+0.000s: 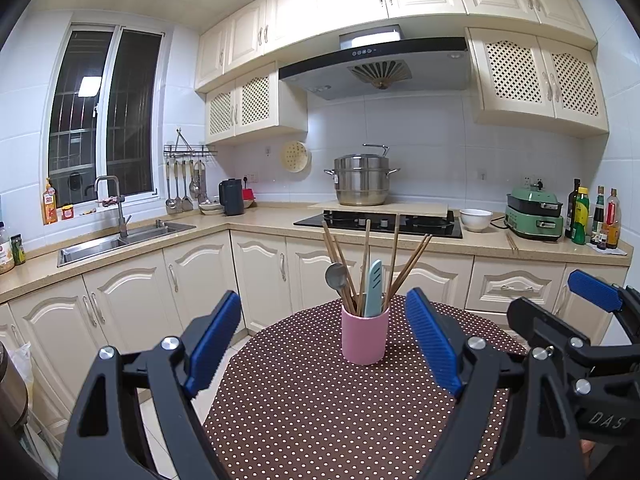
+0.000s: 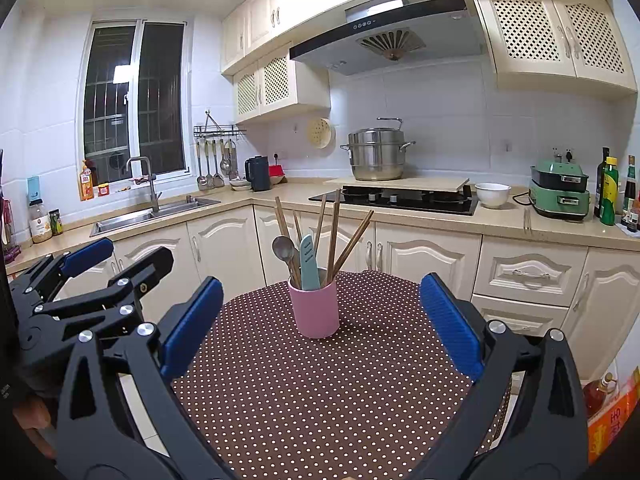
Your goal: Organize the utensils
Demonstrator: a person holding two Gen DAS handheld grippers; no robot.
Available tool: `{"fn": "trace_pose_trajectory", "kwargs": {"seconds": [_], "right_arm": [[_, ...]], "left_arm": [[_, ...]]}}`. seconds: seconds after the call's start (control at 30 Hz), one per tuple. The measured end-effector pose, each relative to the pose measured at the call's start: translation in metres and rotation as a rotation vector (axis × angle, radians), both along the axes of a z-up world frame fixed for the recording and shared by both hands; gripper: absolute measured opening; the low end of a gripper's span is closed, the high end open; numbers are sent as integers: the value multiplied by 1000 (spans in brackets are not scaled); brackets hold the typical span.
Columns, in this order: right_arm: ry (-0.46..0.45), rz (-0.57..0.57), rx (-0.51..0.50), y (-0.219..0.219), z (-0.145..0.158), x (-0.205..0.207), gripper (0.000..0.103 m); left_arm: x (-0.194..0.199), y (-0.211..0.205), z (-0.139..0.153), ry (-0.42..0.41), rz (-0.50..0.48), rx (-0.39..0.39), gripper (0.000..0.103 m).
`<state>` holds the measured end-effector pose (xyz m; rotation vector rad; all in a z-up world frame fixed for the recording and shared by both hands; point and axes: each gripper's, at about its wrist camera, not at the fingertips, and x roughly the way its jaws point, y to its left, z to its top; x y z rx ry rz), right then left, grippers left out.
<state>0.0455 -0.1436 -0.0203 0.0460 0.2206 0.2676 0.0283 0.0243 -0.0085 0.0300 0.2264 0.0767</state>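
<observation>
A pink cup point(image 1: 365, 336) point(image 2: 314, 312) stands upright on the round table with the brown dotted cloth point(image 1: 312, 408) point(image 2: 320, 392). It holds a metal spoon point(image 1: 335, 274) point(image 2: 282, 248), a teal plastic knife point(image 1: 374, 288) point(image 2: 309, 262) and several wooden chopsticks point(image 1: 394, 256) point(image 2: 334, 232). My left gripper point(image 1: 323, 300) is open, short of the cup, with nothing between its blue pads. My right gripper point(image 2: 322, 282) is open as well, also short of the cup and empty. Each gripper shows at the edge of the other's view, the right gripper point(image 1: 560, 300) and the left gripper point(image 2: 120, 258).
Behind the table runs an L-shaped counter point(image 1: 256, 220) with a sink point(image 1: 120, 240), a hob with a steel pot point(image 1: 362, 180), a white bowl point(image 1: 475, 219), a green appliance point(image 1: 534, 216) and bottles point(image 1: 592, 216). A box with a bottle point(image 2: 604, 400) sits low at the right.
</observation>
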Motion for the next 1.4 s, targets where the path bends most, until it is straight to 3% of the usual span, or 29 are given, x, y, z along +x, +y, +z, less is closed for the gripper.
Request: {"fn": "trace_pose_trajectory", "kwargs": {"seconds": [1.4], "right_arm": [[14,2,3,-1,-4,3,97]], "left_arm": [[-1,1,-2,11,9,7,83]]}}
